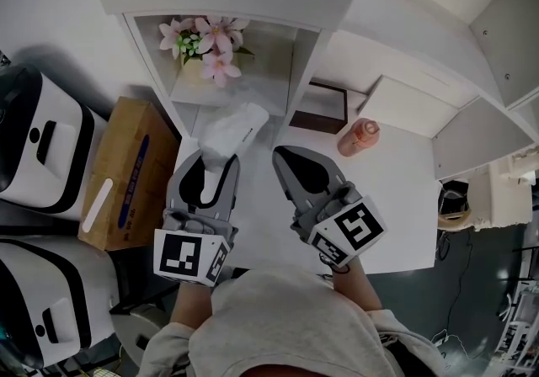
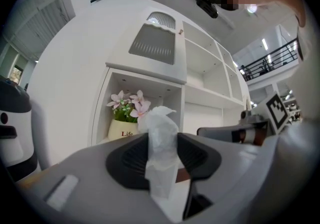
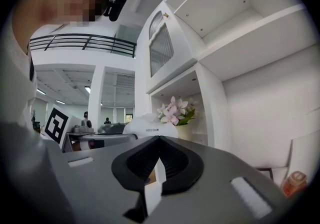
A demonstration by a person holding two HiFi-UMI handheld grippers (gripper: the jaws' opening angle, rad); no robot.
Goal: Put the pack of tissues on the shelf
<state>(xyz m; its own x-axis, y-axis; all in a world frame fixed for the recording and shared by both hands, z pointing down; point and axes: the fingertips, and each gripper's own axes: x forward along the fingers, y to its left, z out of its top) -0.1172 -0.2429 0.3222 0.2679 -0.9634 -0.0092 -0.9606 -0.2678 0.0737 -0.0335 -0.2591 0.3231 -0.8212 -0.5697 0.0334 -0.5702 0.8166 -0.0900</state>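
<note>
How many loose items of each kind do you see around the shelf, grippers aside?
pack of tissues: 1, clamped in the left gripper
flower pot: 1
pink bottle: 1
dark brown box: 1
cardboard box: 1
Total: 5

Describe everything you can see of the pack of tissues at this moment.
The pack of tissues is a soft white pack in crinkled plastic wrap, with a line of dark print too small to read. The left gripper clamps one end between its pads. The free end sticks out ahead, toward the shelf compartment that holds the flower pot. It is held off the surface, and nothing else appears to touch it.
</note>
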